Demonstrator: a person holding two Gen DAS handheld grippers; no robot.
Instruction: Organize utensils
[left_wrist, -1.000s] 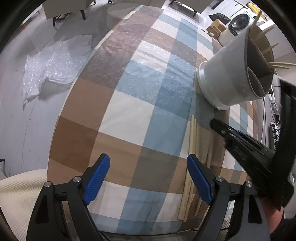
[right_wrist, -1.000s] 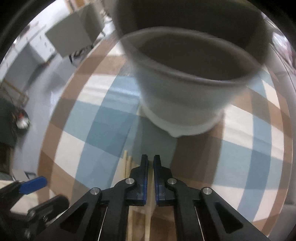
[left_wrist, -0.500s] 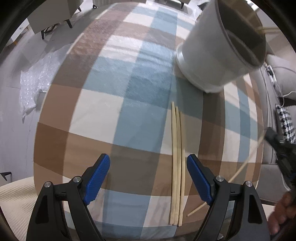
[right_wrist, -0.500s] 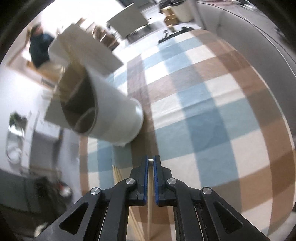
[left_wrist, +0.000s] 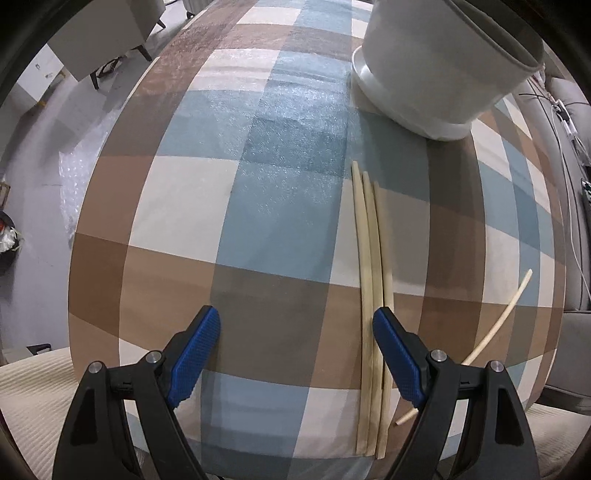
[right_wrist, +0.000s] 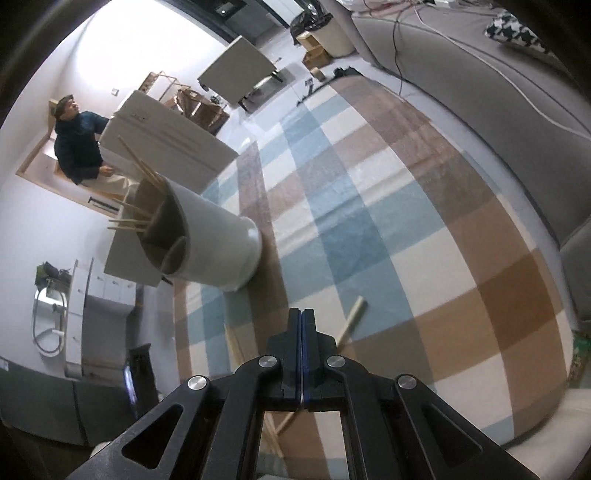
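Note:
Three pale wooden chopsticks (left_wrist: 371, 280) lie side by side on the checked tablecloth (left_wrist: 258, 206), pointing toward a white utensil holder (left_wrist: 439, 66) at the far right. A fourth chopstick (left_wrist: 491, 332) lies apart at an angle, further right. My left gripper (left_wrist: 295, 347) is open above the table's near edge, its right finger (left_wrist: 395, 350) over the three chopsticks. In the right wrist view the holder (right_wrist: 218, 243) has several chopsticks (right_wrist: 136, 206) in it. My right gripper (right_wrist: 302, 321) is shut, with nothing seen between the jaws, above the lone chopstick (right_wrist: 351, 321).
A grey sofa (right_wrist: 480, 85) runs along the table's right side with a cable on it. A person (right_wrist: 77, 147) sits beyond the holder. Bubble wrap (left_wrist: 74, 184) lies on the floor left of the table. A cream cushion (left_wrist: 37, 398) lies at the near edge.
My right gripper swung away from the holder and the chopstick it held now lies loose on the cloth. The left gripper moved closer over the three chopsticks.

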